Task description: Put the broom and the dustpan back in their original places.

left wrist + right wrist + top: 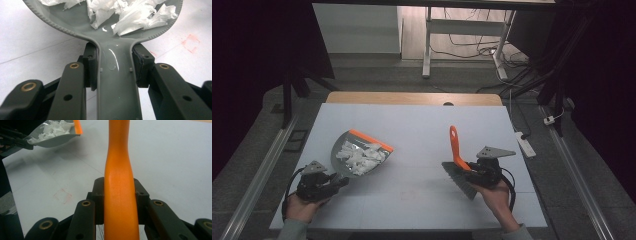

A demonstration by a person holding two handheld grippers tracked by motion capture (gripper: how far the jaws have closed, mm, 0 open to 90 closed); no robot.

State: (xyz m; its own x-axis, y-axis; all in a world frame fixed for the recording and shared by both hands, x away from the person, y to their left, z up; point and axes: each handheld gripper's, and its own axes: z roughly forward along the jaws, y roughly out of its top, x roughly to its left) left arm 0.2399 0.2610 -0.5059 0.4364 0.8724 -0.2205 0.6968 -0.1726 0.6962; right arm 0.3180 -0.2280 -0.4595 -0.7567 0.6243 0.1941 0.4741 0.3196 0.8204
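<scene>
A grey dustpan with an orange lip sits at the left of the white table, loaded with torn white paper scraps. My left gripper is shut on its grey handle, which the pads clamp from both sides; the scraps lie just ahead in the pan. At the right, my right gripper is shut on a brush's orange handle, which points away across the table. The brush's grey bristles hang near the hand. From the right gripper view the dustpan appears raised at the upper left.
The white board covers a wooden table whose far edge shows at the back. A faint red square mark is on the surface between the tools. A white power strip lies on the floor to the right, with desk legs and cables beyond.
</scene>
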